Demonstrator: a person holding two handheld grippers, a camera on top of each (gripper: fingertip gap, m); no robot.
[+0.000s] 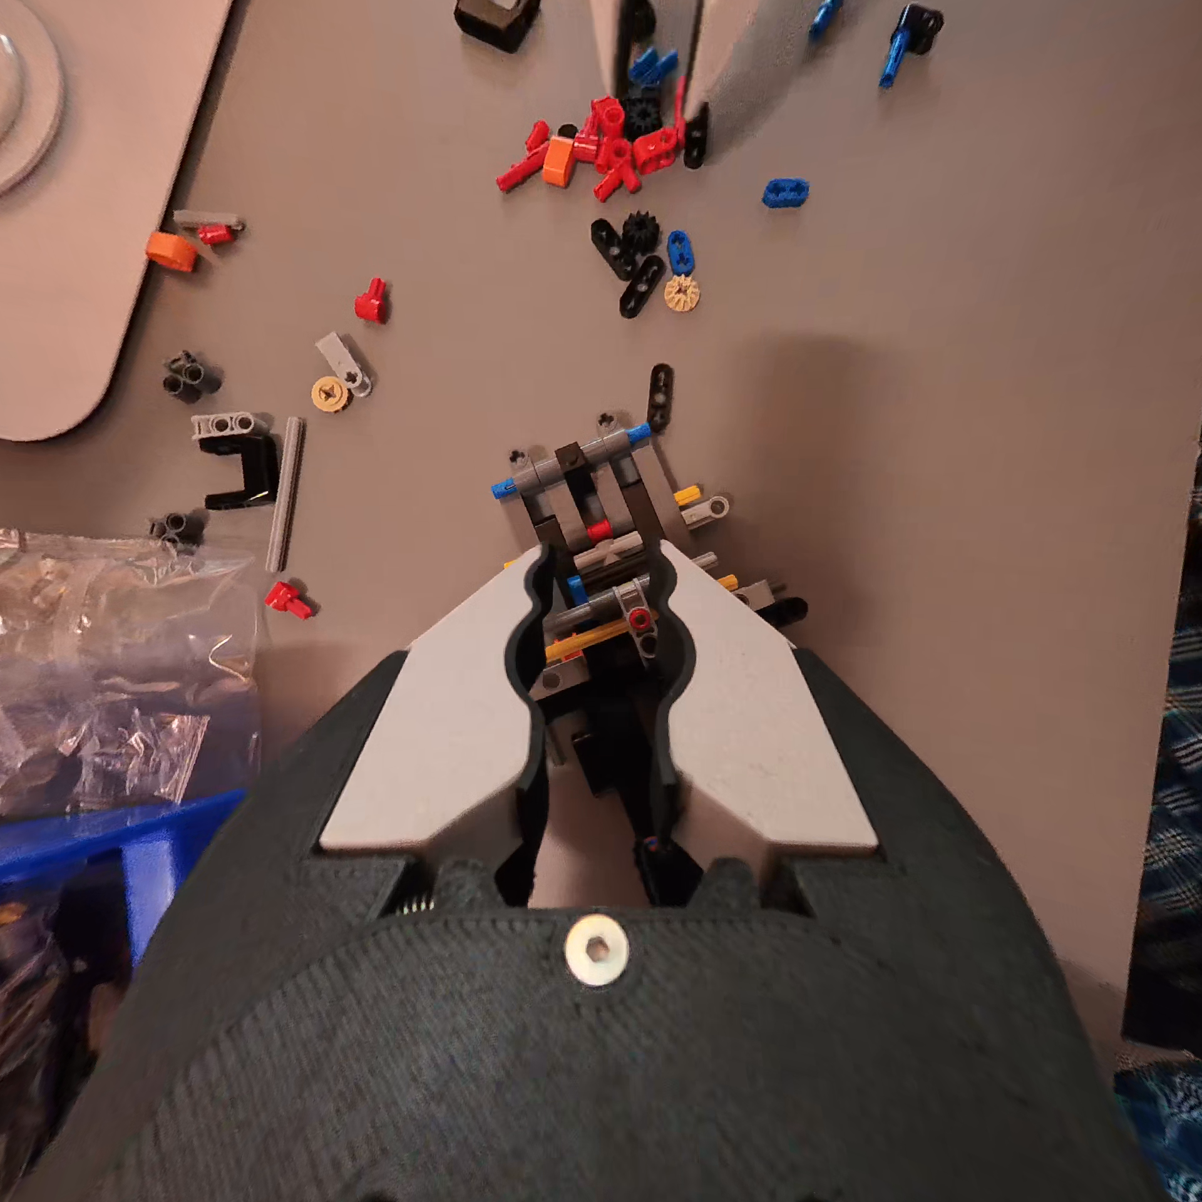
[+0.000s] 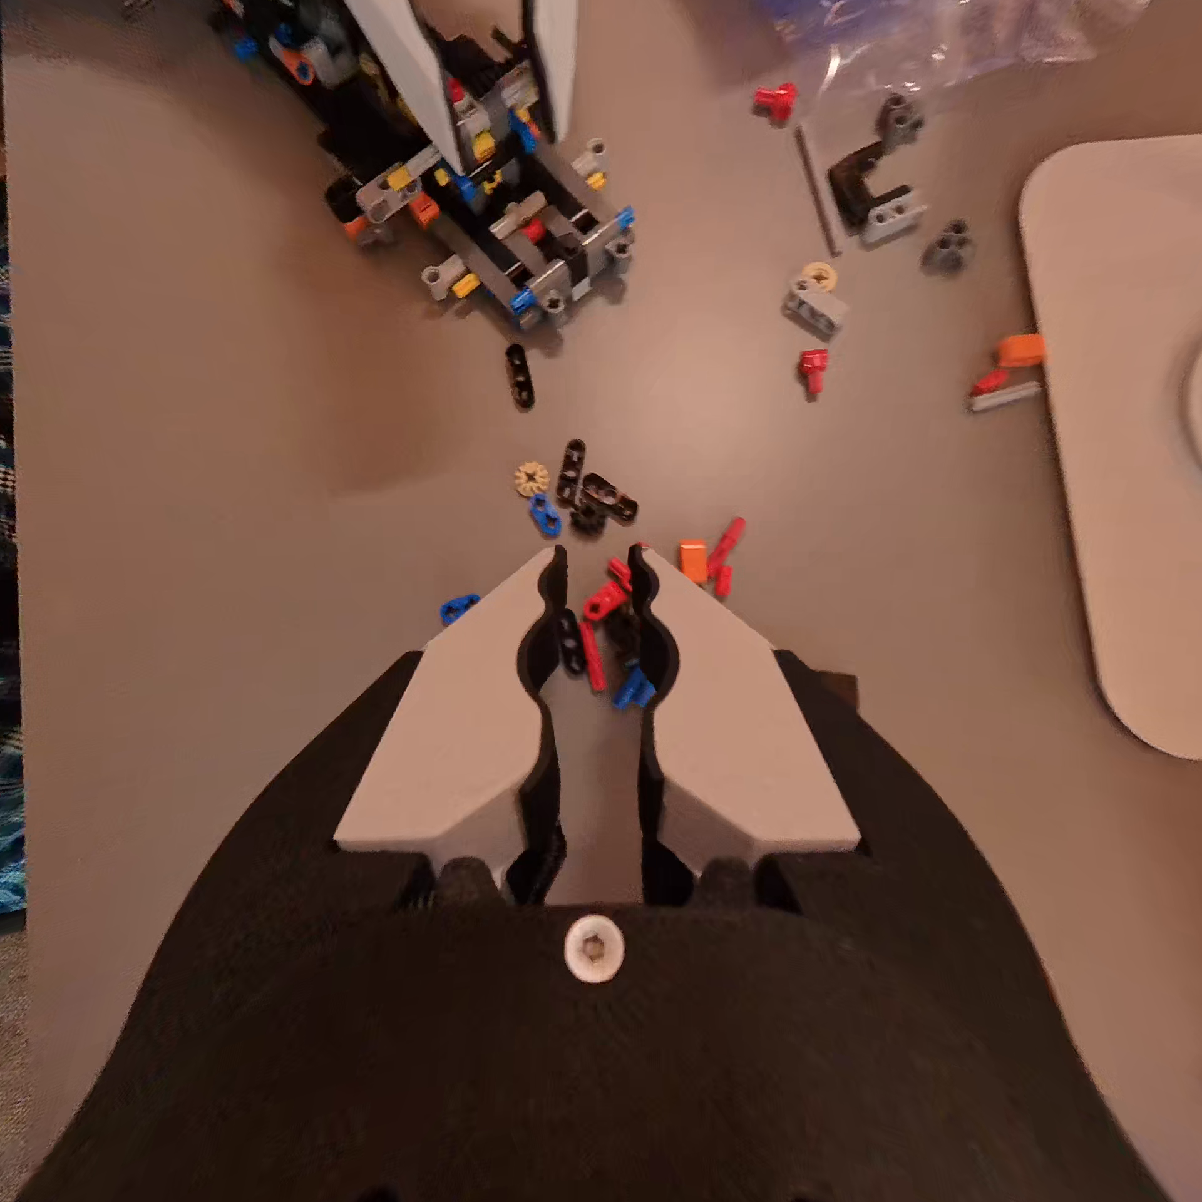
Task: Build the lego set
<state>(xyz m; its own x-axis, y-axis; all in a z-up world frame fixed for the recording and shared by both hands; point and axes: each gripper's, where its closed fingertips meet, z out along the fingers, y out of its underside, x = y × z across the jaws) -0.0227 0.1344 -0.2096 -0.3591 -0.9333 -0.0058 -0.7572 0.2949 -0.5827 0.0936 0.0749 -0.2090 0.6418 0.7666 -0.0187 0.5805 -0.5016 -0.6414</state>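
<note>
Closest to the lens, the left tongs [image 1: 605, 559], grey-faced with wavy black inner pads, sit narrowed around the half-built lego assembly of black and grey beams with blue, yellow and red pins [image 1: 588, 507]; both pads press its sides, and its far end sticks out beyond the tips onto the tan table [image 1: 910, 390]. Left of these tongs lie a crinkled clear plastic bag [image 1: 117, 663] and a blue bin [image 1: 97, 839].

The right tongs [image 2: 597, 559] stand a little apart, nothing gripped, their tips hovering over a heap of small red pins and connectors [image 2: 605, 598], with a black three-hole lift arm [image 2: 570, 641] and a blue connector [image 2: 632, 689] seen in the gap between the pads. Just past the tips lies a cluster of black links, a tan bevel gear and a blue link [image 2: 572, 488]. Farther ahead, the assembly [image 2: 520, 227] rests in the other tongs. A pale rounded board [image 2: 1119, 423] lies far right.
</note>
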